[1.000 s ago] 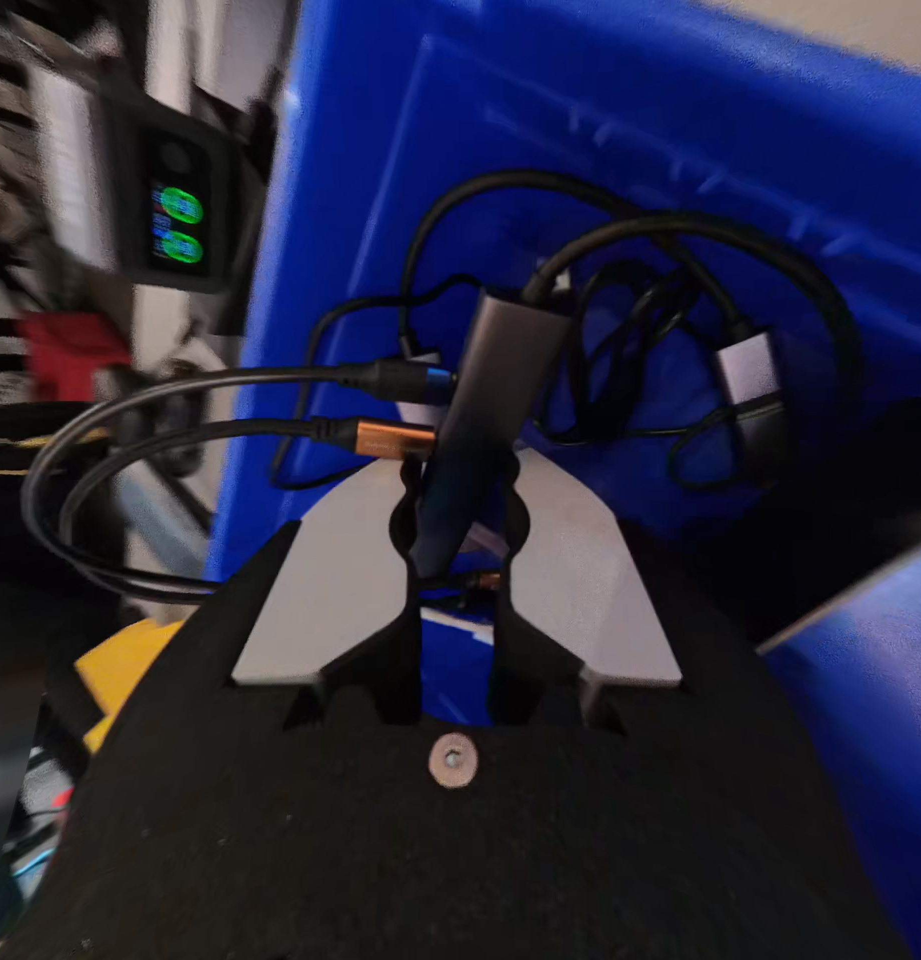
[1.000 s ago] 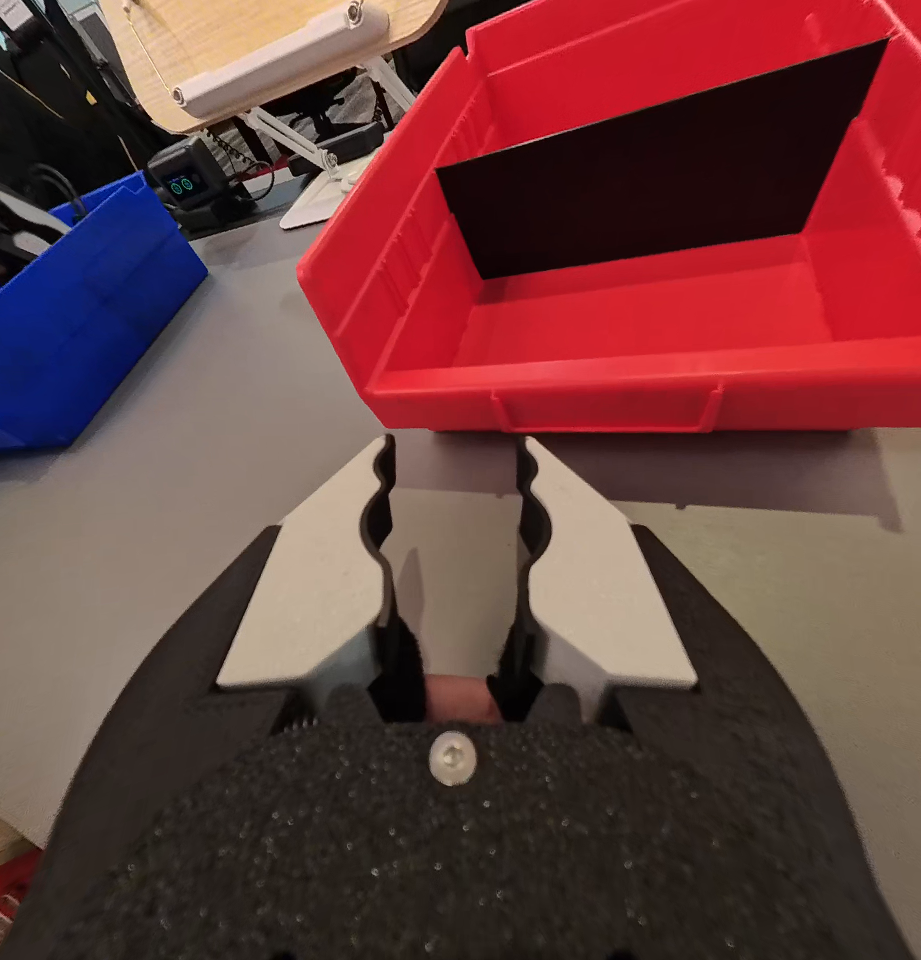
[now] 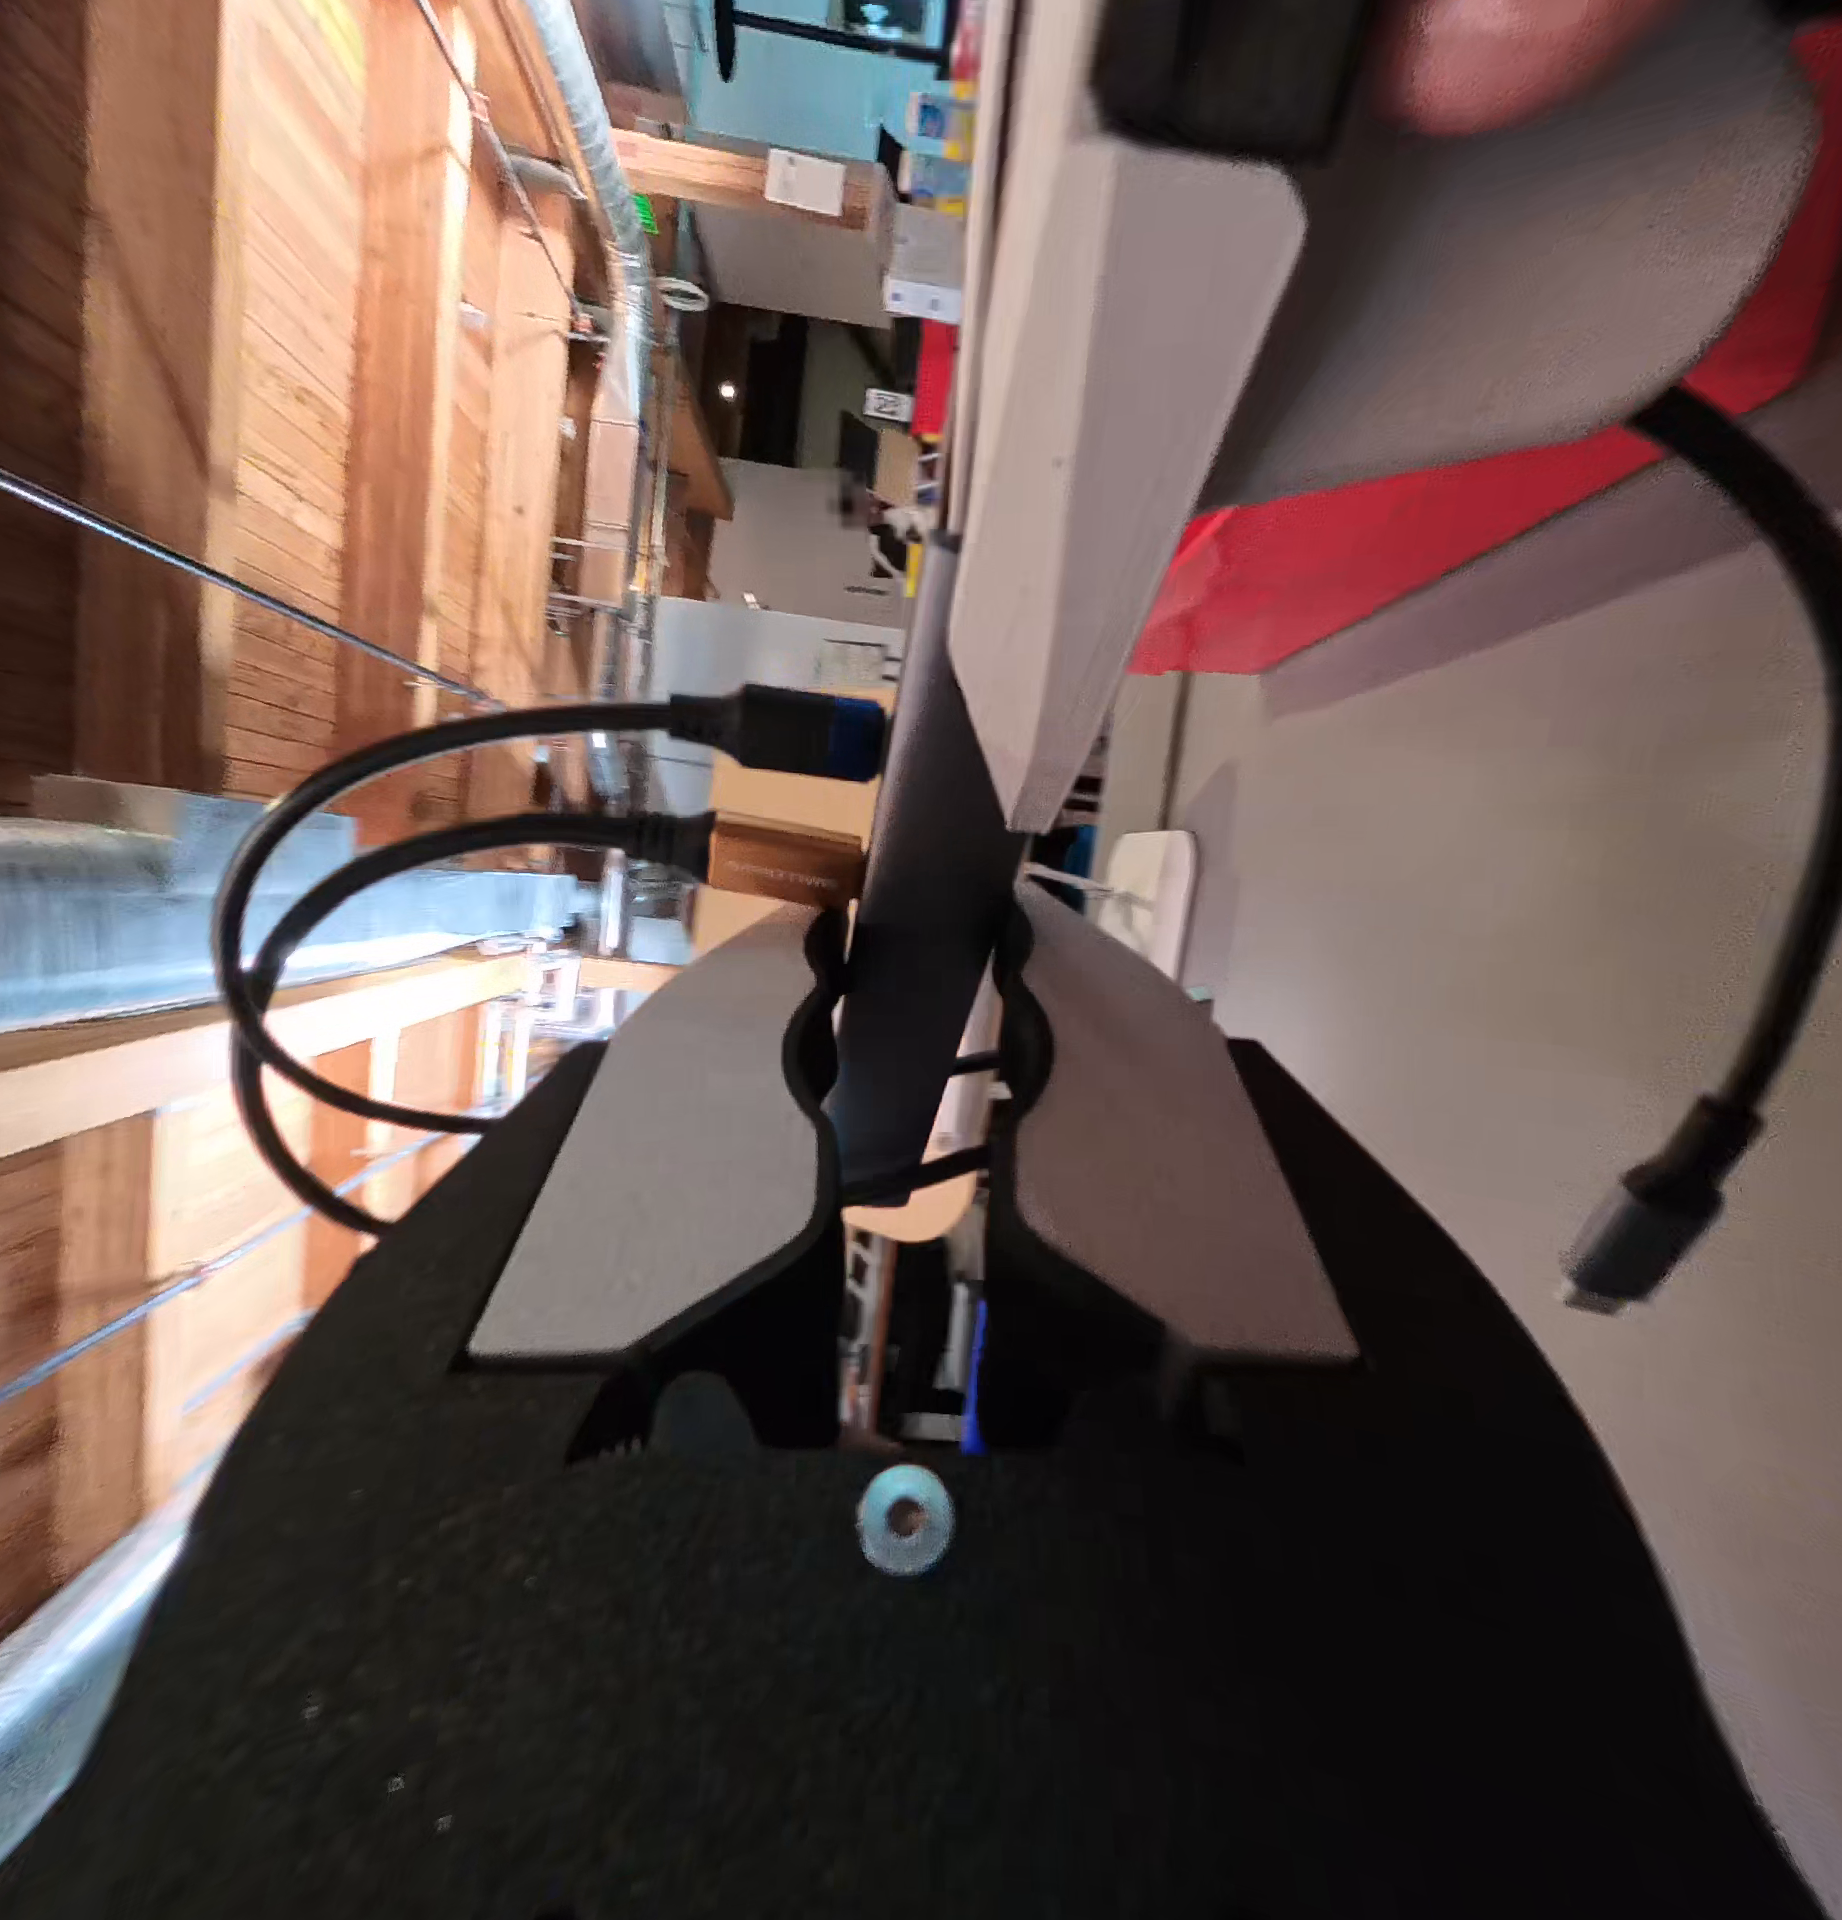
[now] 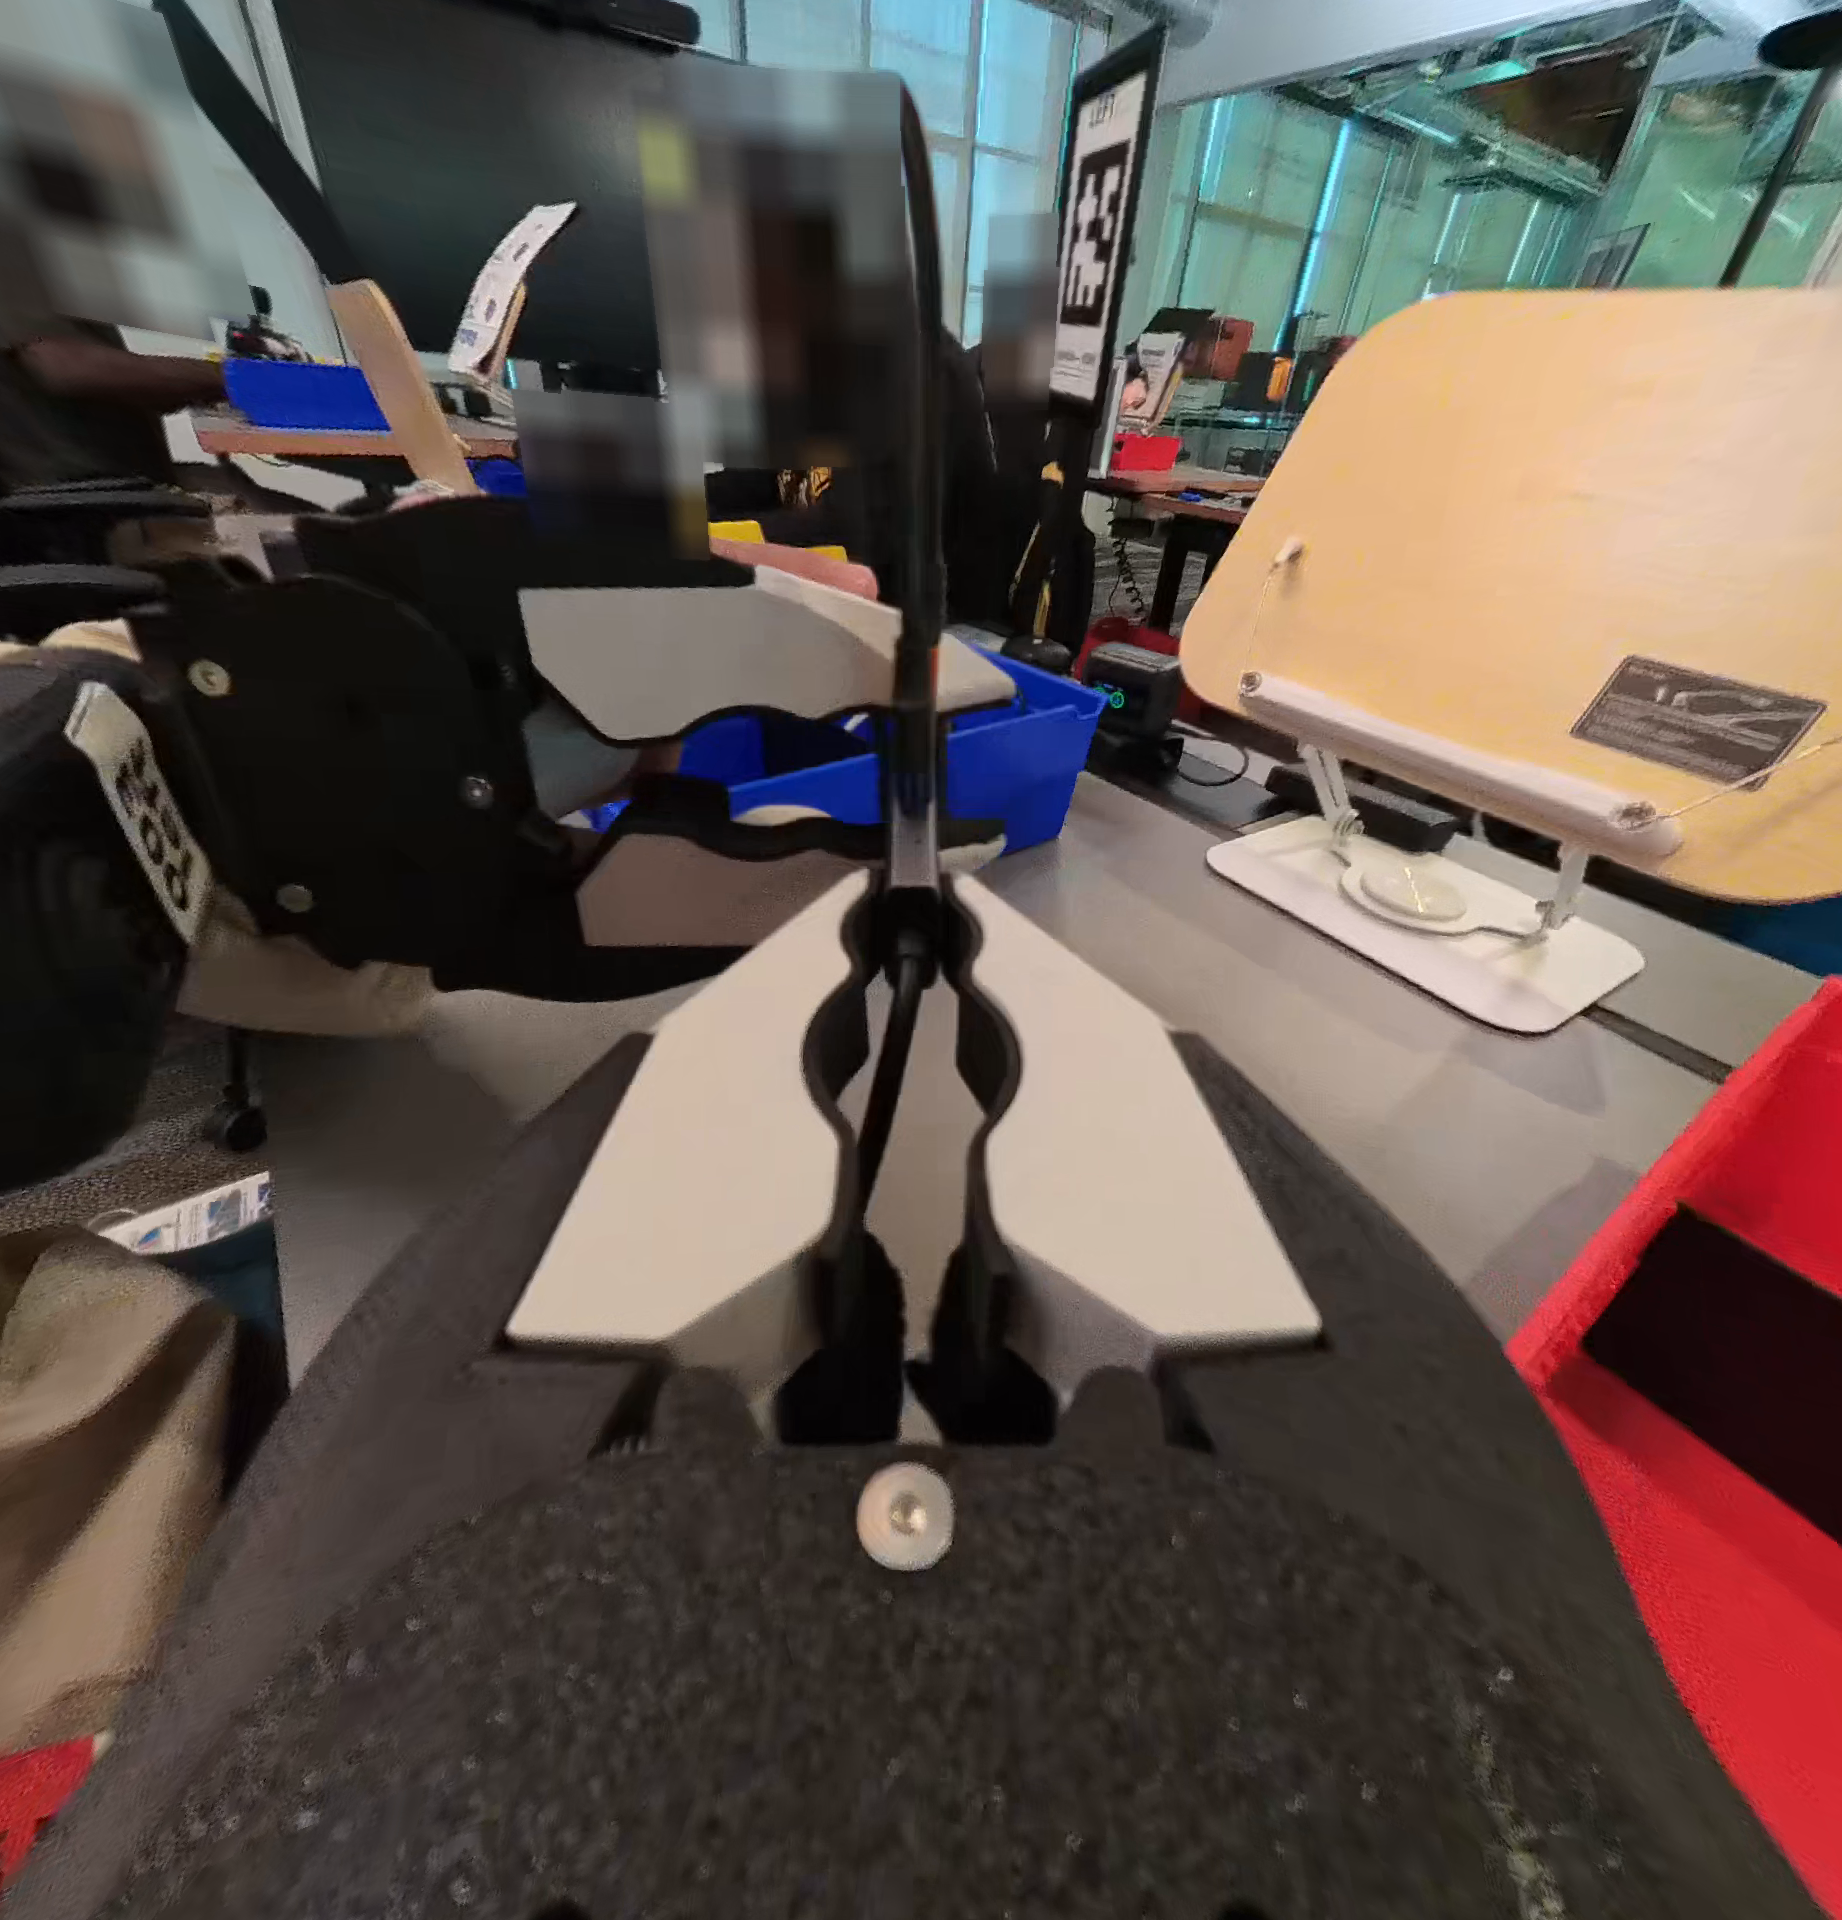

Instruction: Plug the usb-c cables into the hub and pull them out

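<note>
- the left gripper [image 3: 917,997] is clenched on a slim dark grey metal hub [image 3: 922,935], held up in the air above the table.
- two black cables plug into the hub's side: one with a blue-tipped connector [image 3: 808,727], one with an orange-brown connector [image 3: 782,868].
- the right gripper [image 4: 912,914] pinches the hub's own black tail cable [image 4: 886,1081] near where it joins the hub.
- that cable's grey usb-c plug [image 3: 1639,1236] dangles free.
- a grey table [image 4: 1260,1029] carries a blue plastic bin [image 4: 1010,764], a red plastic bin [image 4: 1727,1403] and a tilted pale wooden board on a white stand [image 4: 1540,582].
</note>
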Tool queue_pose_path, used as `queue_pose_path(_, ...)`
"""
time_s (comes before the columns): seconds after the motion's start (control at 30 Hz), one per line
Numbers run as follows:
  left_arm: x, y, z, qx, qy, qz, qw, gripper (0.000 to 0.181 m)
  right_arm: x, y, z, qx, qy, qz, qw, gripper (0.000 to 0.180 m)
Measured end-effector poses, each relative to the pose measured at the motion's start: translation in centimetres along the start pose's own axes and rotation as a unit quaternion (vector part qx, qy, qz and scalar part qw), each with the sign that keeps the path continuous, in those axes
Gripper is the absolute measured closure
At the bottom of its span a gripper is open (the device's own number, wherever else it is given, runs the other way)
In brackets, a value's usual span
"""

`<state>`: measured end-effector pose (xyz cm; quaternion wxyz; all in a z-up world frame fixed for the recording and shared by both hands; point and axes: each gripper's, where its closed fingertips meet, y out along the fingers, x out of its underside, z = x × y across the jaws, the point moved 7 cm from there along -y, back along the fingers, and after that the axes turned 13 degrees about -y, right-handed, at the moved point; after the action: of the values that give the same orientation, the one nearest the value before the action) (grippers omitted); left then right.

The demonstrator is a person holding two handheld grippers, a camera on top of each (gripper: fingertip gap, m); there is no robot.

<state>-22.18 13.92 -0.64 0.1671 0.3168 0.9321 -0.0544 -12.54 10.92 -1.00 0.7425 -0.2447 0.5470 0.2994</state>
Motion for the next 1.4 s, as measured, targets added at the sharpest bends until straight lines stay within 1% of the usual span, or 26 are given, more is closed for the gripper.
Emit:
queue_pose_path(0.07, 0.2, -0.5, 0.8, 0.028, -0.033, -0.004, 0.999, 0.153, 1.0, -0.2, -0.3, -0.009, -0.002, -0.003, 1.0, 0.171)
queue_pose_path(0.1, 0.2, -1.1, 1.1, 0.039, -0.066, -0.001, 0.997, 0.154, 1.4, -0.3, -0.4, -0.016, 0.0, 0.004, 1.0, 0.171)
queue_pose_path(0.13, 0.1, -2.0, 1.2, 0.055, -0.117, 0.006, 0.992, 0.161, 2.0, -0.4, -0.1, -0.006, 0.011, 0.006, 1.0, 0.171)
queue_pose_path(0.17, -0.1, -3.1, 1.3, 0.076, -0.188, 0.014, 0.979, 0.162, 2.8, -0.6, 0.5, 0.019, 0.025, -0.002, 0.999, 0.171)
queue_pose_path(0.2, -0.3, -4.3, 1.7, 0.107, -0.277, 0.018, 0.955, 0.161, 3.7, -0.8, 1.2, 0.039, 0.045, -0.009, 0.998, 0.171)
queue_pose_path(0.23, -0.6, -5.4, 2.5, 0.16, -0.363, 0.021, 0.918, 0.161, 4.5, -1.0, 1.7, 0.044, 0.071, -0.007, 0.996, 0.171)
queue_pose_path(0.3, -0.6, -6.8, 4.2, 0.252, -0.505, 0.023, 0.826, 0.161, 5.4, -1.3, 1.9, 0.029, 0.125, 0.012, 0.992, 0.171)
queue_pose_path(0.33, -0.3, -7.0, 4.8, 0.287, -0.566, 0.03, 0.772, 0.161, 5.4, -1.4, 1.6, 0.01, 0.139, 0.03, 0.99, 0.171)
queue_pose_path(0.37, 0.1, -6.9, 5.0, 0.317, -0.617, 0.035, 0.72, 0.156, 5.1, -1.4, 1.0, -0.018, 0.145, 0.055, 0.988, 0.171)
queue_pose_path(0.4, 0.7, -6.7, 4.9, 0.334, -0.657, 0.041, 0.675, 0.153, 4.5, -1.5, 0.4, -0.046, 0.145, 0.079, 0.985, 0.171)
queue_pose_path(0.43, 1.2, -6.4, 4.6, 0.343, -0.684, 0.052, 0.641, 0.151, 3.9, -1.5, -0.3, -0.077, 0.145, 0.098, 0.982, 0.171)
queue_pose_path(0.47, 1.8, -6.1, 4.2, 0.349, -0.699, 0.061, 0.621, 0.146, 3.5, -1.5, -0.9, -0.101, 0.145, 0.112, 0.978, 0.171)
queue_pose_path(0.53, 2.6, -6.0, 3.8, 0.365, -0.71, 0.075, 0.597, 0.138, 3.2, -1.6, -1.8, -0.146, 0.144, 0.123, 0.971, 0.171)
queue_pose_path(0.6, 2.9, -6.5, 3.3, 0.379, -0.72, 0.103, 0.572, 0.139, 3.1, -1.6, -2.9, -0.219, 0.156, 0.122, 0.955, 0.171)
queue_pose_path(0.63, 2.9, -6.7, 3.1, 0.382, -0.72, 0.118, 0.567, 0.142, 3.2, -1.6, -3.6, -0.244, 0.152, 0.114, 0.951, 0.171)
queue_pose_path(0.67, 2.7, -7.0, 3.0, 0.388, -0.712, 0.131, 0.571, 0.146, 3.3, -1.4, -4.2, -0.264, 0.145, 0.103, 0.948, 0.171)
queue_pose_path(0.7, 2.4, -7.3, 3.0, 0.396, -0.696, 0.14, 0.583, 0.149, 3.3, -1.3, -4.8, -0.279, 0.143, 0.1, 0.944, 0.171)
queue_pose_path(0.77, 1.9, -7.6, 3.4, 0.403, -0.665, 0.141, 0.612, 0.15, 3.3, -1.0, -5.7, -0.296, 0.134, 0.09, 0.941, 0.171)
queue_pose_path(0.8, 1.7, -7.8, 3.6, 0.408, -0.655, 0.142, 0.62, 0.154, 3.4, -0.9, -6.0, -0.3, 0.128, 0.086, 0.941, 0.171)
queue_pose_path(1.0, 1.4, -8.1, 3.7, 0.412, -0.642, 0.164, 0.626, 0.157, 3.3, -1.1, -6.1, -0.309, 0.126, 0.093, 0.938, 0.171)
queue_pose_path(1.07, 1.4, -8.1, 3.7, 0.405, -0.648, 0.177, 0.62, 0.158, 3.2, -1.1, -6.1, -0.309, 0.128, 0.098, 0.937, 0.172)
queue_pose_path(1.2, 1.1, -8.3, 3.4, 0.385, -0.671, 0.217, 0.595, 0.161, 2.7, -1.2, -5.9, -0.305, 0.145, 0.124, 0.933, 0.172)
queue_pose_path(1.4, 1.0, -8.6, 2.9, 0.367, -0.685, 0.247, 0.579, 0.16, 2.1, -1.4, -5.5, -0.3, 0.176, 0.164, 0.923, 0.171)
